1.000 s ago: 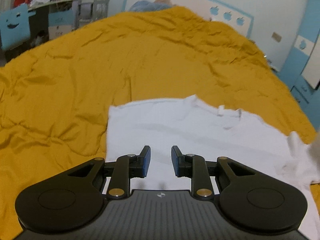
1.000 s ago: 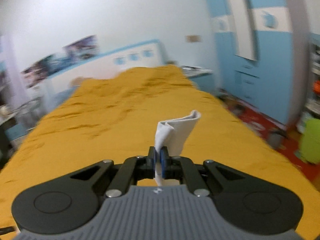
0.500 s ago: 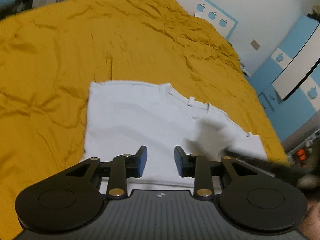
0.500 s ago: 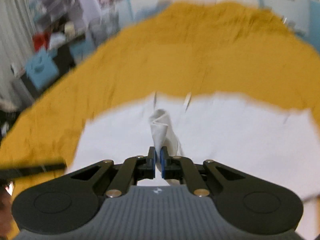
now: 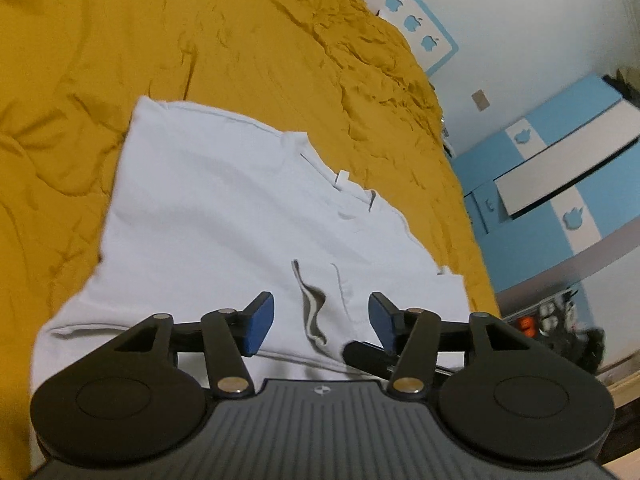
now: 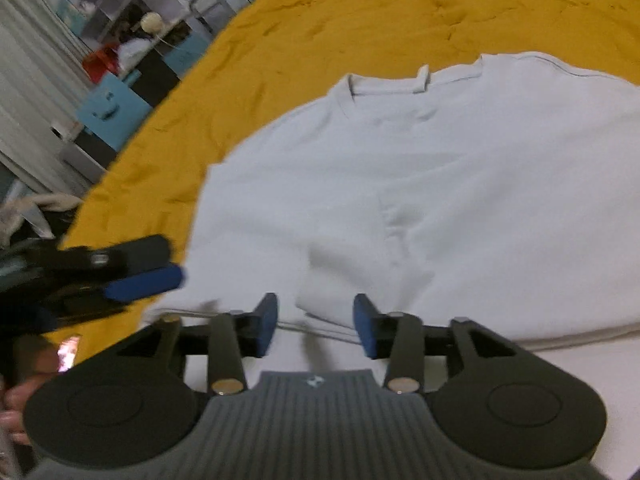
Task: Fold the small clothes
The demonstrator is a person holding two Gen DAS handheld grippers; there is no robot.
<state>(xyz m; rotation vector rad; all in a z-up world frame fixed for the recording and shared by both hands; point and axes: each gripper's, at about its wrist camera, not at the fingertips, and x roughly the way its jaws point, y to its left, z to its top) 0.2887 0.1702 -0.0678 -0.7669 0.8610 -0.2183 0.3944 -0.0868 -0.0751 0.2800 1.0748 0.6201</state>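
Lying flat on the yellow blanket (image 5: 248, 40), the white shirt (image 5: 224, 216) has its collar at 12 o'clock. Both the left gripper (image 5: 318, 322) and right gripper (image 6: 316, 326) have just been opening, holding nothing, above the shirt's near edge at 6 o'clock.

Left wrist view sat low behind the left claw (image 5: 316, 320), tilted down, close over the white shirt (image 5: 224, 216) on the bed (image 5: 248, 40) — wardrobe wall at right. Right wrist view looked down along the right claw (image 6: 316, 326), equally near — shelving at left. Both shared the shirt's collar (image 6: 384, 84).
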